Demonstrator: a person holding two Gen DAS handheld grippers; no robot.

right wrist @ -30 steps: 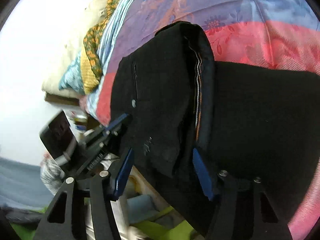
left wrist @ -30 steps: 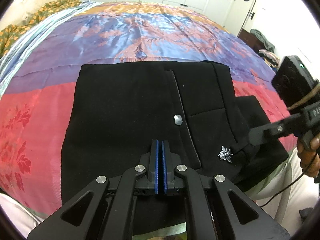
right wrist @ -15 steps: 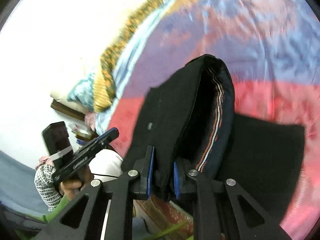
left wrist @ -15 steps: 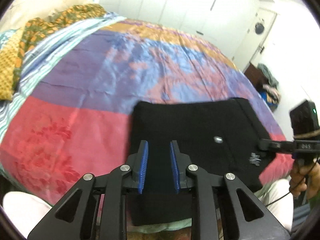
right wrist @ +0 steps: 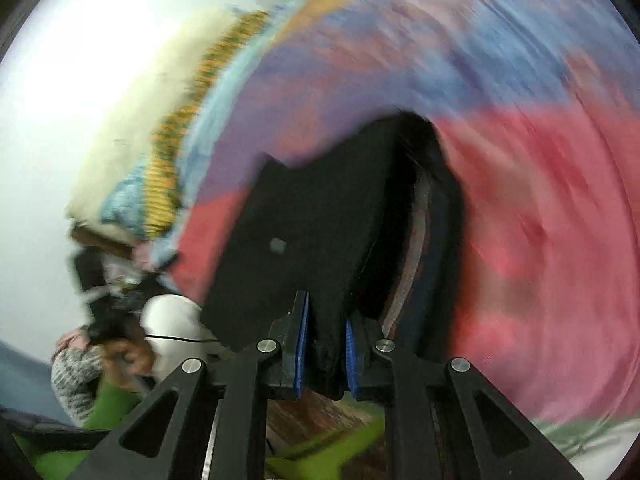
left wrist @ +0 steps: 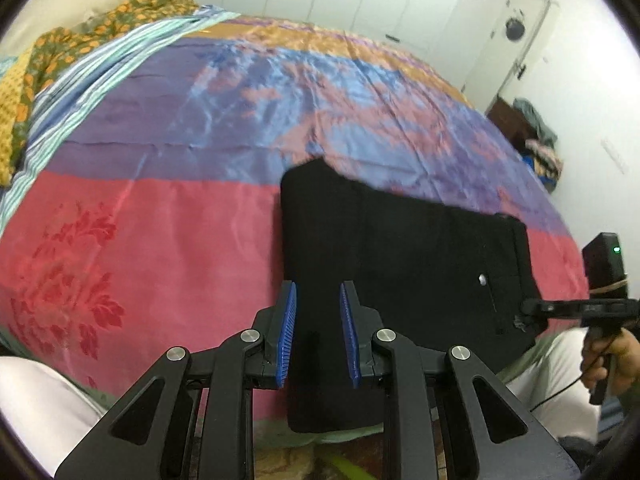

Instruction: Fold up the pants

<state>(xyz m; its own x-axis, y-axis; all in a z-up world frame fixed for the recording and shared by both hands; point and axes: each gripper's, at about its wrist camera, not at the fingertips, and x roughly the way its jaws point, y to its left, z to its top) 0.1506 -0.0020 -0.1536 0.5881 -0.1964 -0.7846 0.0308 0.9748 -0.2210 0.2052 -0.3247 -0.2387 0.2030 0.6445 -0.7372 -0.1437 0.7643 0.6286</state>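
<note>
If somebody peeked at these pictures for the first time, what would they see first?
Probably the black pants, folded and dark against the shiny bedspread of red, purple and blue. Next, the right hand-held gripper, blue pads pinched on the pants' near edge, while the left hand-held gripper hangs slightly open above them, holding nothing.

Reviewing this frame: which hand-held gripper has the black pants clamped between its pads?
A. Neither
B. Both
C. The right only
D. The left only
C. In the right wrist view the right hand-held gripper has a bunched fold of the black pants pinched between its blue pads, while in the left wrist view the left hand-held gripper stands open above the cloth with nothing pressed between its pads.
</note>
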